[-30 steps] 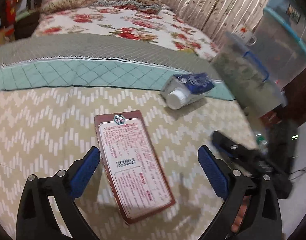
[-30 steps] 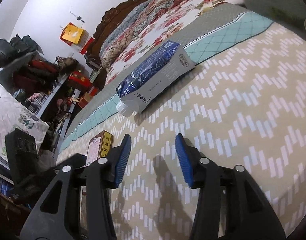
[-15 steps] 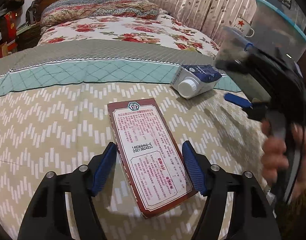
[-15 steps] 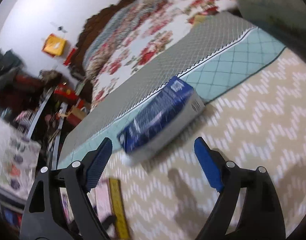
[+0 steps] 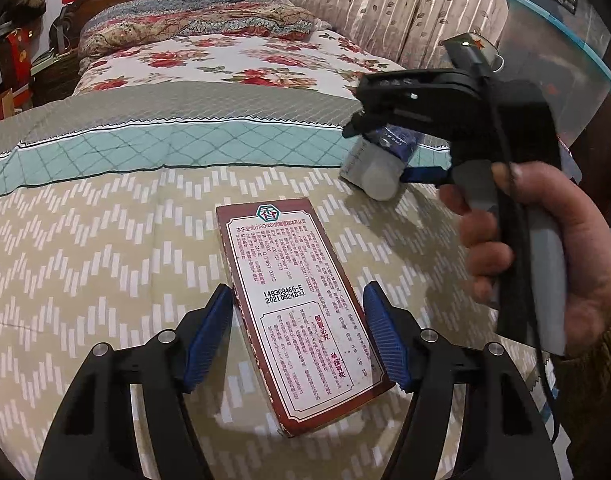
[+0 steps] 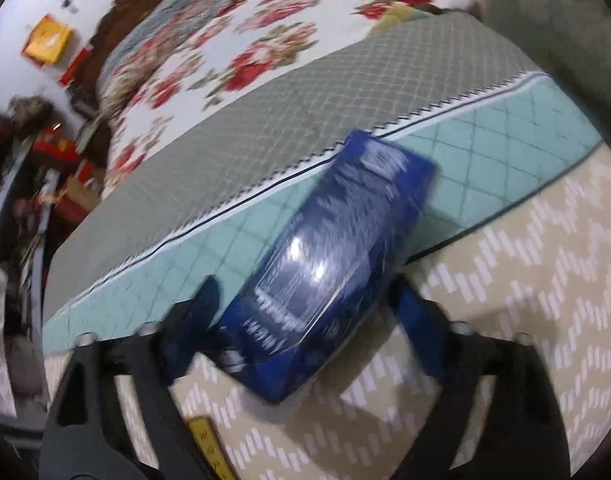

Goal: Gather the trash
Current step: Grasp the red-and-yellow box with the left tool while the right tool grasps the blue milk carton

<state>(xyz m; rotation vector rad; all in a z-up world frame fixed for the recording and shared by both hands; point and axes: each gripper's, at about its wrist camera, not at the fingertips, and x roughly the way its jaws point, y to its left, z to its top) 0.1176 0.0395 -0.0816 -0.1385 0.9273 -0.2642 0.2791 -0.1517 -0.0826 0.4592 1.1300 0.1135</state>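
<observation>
A flat maroon-and-white printed box (image 5: 301, 304) lies on the chevron blanket. My left gripper (image 5: 298, 320) is open, its blue pads on either side of the box's near half, close to its edges. A blue carton (image 6: 329, 264) with a white cap (image 5: 379, 182) lies on its side at the blanket's teal border. My right gripper (image 6: 305, 312) is open and straddles the carton's near end; that view is blurred. The right gripper also shows in the left wrist view (image 5: 421, 174), held by a hand, over the carton.
The bed (image 5: 225, 56) with a floral sheet and pillows stretches behind. Clear plastic storage bins (image 5: 561, 60) stand at the right past the bed edge. A yellow box edge (image 6: 209, 440) shows low in the right wrist view. Cluttered shelves (image 6: 33, 184) stand far left.
My left gripper has slid forward and narrowed around the maroon box. My right gripper has swung over to the blue carton, opened wide and come down around its near end.
</observation>
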